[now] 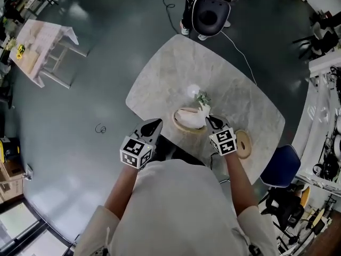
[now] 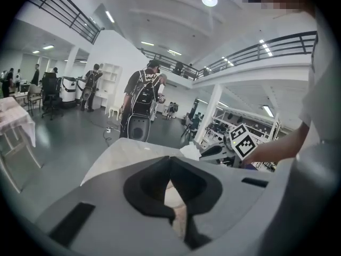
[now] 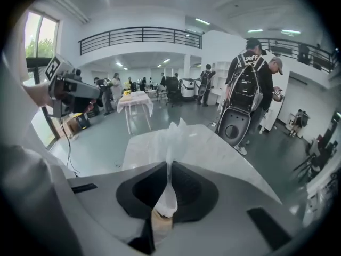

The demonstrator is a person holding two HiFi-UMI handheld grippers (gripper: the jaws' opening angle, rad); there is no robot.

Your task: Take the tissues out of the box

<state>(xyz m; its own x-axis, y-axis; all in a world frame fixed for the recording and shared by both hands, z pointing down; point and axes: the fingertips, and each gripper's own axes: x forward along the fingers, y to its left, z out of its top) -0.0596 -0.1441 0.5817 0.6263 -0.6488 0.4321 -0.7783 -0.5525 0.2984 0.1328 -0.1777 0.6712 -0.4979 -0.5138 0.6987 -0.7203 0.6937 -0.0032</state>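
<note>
**Right gripper pinching tissue over the box**

Left gripper (image 1: 157, 124) (image 2: 170, 160) sits at the near table edge, jaws pressed together, empty. Right gripper (image 1: 208, 117) (image 3: 169, 165) is clamped on a white crumpled tissue (image 1: 203, 108) (image 3: 171, 136). The tissue rises from a round pale wooden tissue box (image 1: 180, 125) on the grey marble-patterned table (image 1: 176, 68).

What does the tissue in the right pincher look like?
The tissue is white, thin and crinkly, bunched into a narrow strip. The right gripper has its jaws shut on it. One ragged end fans out past the tips and the other end hangs behind them. It is held above the pale marble-look table, close to the round tan box.
</note>
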